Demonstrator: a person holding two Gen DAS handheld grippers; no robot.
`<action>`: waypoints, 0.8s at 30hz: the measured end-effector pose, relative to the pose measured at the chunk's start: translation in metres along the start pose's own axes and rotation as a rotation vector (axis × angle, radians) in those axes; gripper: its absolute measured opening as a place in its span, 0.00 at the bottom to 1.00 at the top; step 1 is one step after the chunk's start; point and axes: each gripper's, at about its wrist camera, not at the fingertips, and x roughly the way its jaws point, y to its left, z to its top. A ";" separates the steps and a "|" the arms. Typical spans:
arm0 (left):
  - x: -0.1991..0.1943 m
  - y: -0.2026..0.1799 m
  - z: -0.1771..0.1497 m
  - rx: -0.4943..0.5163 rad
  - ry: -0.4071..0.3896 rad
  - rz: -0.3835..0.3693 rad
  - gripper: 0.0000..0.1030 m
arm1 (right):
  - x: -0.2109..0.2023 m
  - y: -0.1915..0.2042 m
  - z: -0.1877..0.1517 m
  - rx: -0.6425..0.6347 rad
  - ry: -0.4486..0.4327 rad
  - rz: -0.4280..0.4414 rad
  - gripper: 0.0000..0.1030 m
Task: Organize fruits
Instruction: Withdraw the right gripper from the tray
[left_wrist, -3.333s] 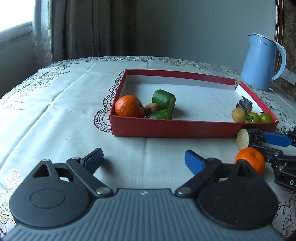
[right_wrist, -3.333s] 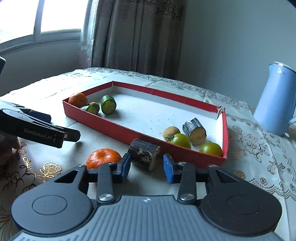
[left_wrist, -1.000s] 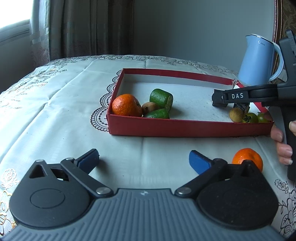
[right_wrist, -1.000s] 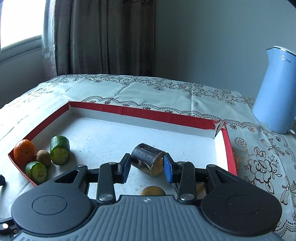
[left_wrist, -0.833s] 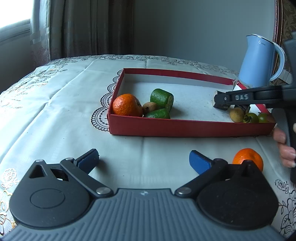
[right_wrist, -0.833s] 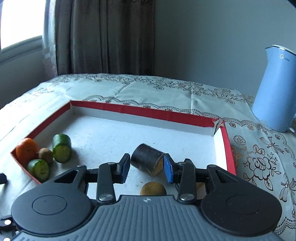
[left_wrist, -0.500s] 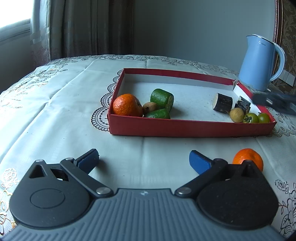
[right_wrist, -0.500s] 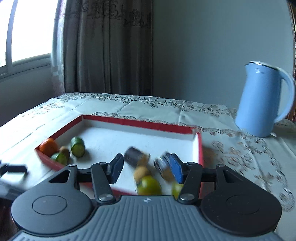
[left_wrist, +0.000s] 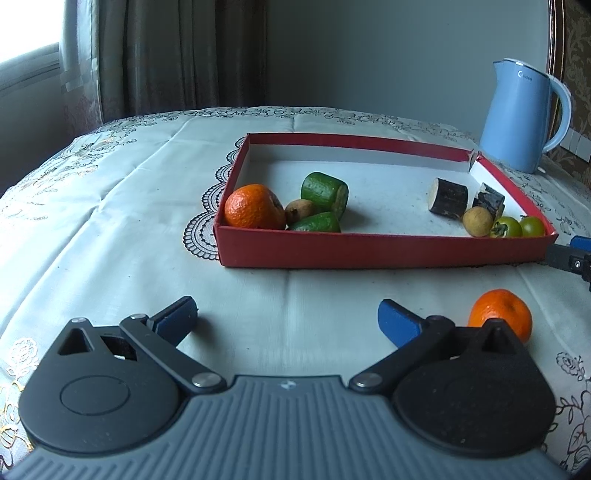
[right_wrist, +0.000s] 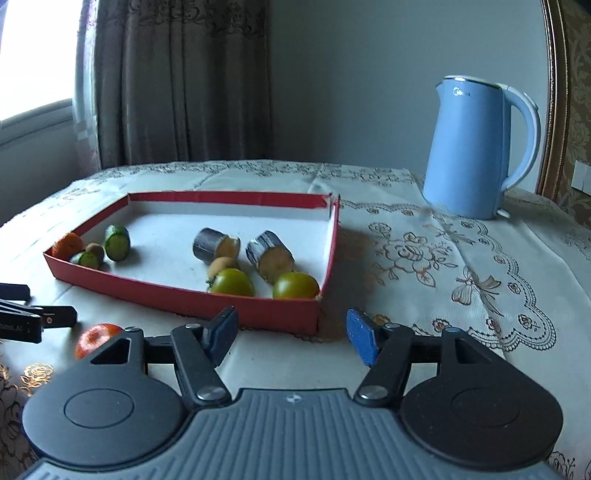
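A red tray (left_wrist: 369, 251) (right_wrist: 177, 297) holds an orange (left_wrist: 253, 206), cucumber pieces (left_wrist: 325, 190), a small brown fruit (left_wrist: 299, 210), two dark cut pieces (left_wrist: 448, 197) (right_wrist: 212, 245), a yellow fruit (left_wrist: 477, 221) and two green tomatoes (left_wrist: 508, 227) (right_wrist: 295, 286). A loose orange (left_wrist: 500, 319) (right_wrist: 96, 339) lies on the cloth in front of the tray. My left gripper (left_wrist: 286, 321) is open and empty, left of the loose orange. My right gripper (right_wrist: 291, 334) is open and empty, just outside the tray's near right corner.
A blue kettle (left_wrist: 521, 118) (right_wrist: 476, 147) stands behind the tray at the right. The table has a white embroidered cloth (left_wrist: 110, 206). Curtains and a window are at the back left.
My right gripper carried the dark cut piece into the tray, let it go beside the other piece, then opened and drew back out of the tray. The left gripper stayed still.
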 end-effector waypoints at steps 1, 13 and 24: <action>0.000 0.000 0.000 0.001 0.001 0.005 1.00 | 0.001 -0.001 -0.001 -0.003 0.007 -0.007 0.63; -0.011 -0.006 -0.004 0.009 -0.007 0.053 1.00 | 0.009 -0.007 -0.009 0.015 0.050 0.004 0.70; -0.024 -0.015 -0.002 -0.010 -0.007 -0.001 1.00 | 0.014 -0.007 -0.011 0.012 0.082 -0.001 0.70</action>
